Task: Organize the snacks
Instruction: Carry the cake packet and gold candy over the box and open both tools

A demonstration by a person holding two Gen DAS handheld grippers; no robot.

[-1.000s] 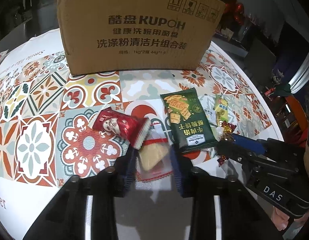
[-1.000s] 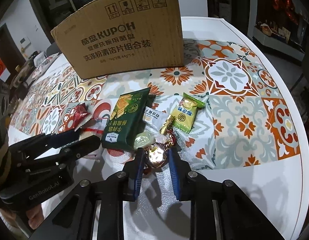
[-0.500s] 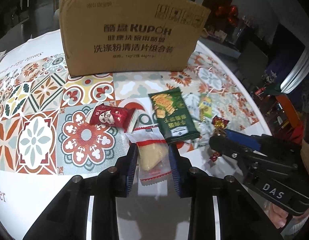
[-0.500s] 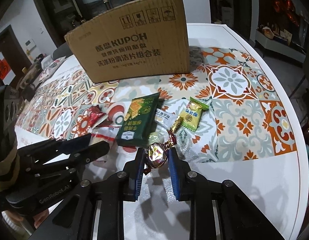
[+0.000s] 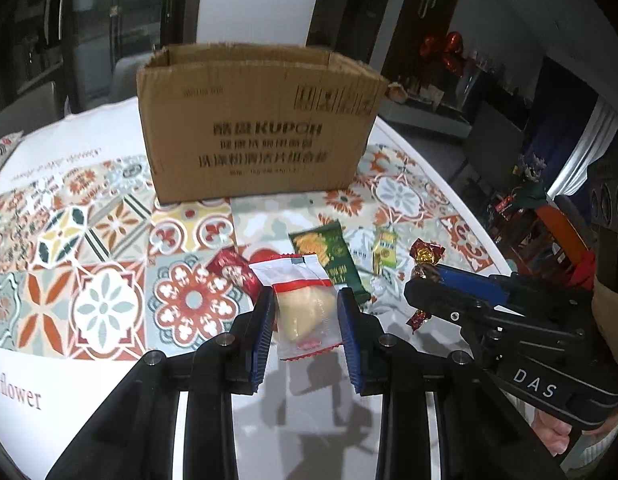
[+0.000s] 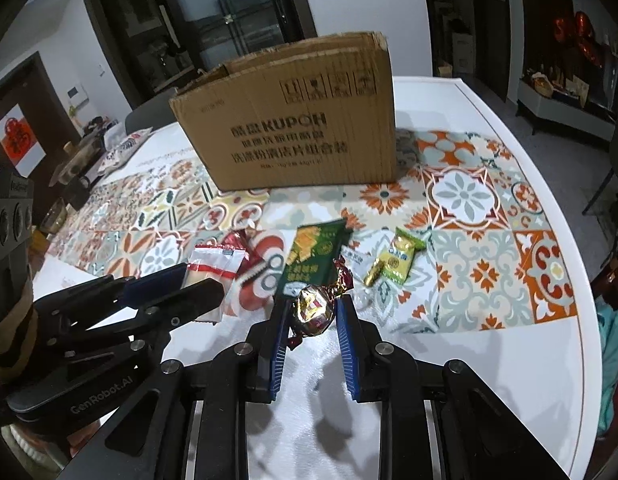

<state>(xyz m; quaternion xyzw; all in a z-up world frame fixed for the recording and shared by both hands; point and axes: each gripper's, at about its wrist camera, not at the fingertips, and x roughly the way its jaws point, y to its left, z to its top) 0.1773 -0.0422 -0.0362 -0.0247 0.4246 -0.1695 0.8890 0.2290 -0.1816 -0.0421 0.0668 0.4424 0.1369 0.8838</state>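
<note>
A tiled-pattern tabletop (image 5: pixel 89 216) is seen with an open cardboard box (image 5: pixel 257 128) at its far side. Since a second ago, both held snacks have been lifted clear: a clear-wrapped pastry (image 5: pixel 305 308) is clamped in the left gripper (image 5: pixel 305 320), a foil candy (image 6: pixel 314 310) in the right gripper (image 6: pixel 311 320). Carrying to the box is judged next.

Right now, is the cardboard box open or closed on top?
Open. The box shows no lid: its top rim and inner back wall are visible in the left wrist view. Its contents cannot be seen.
</note>
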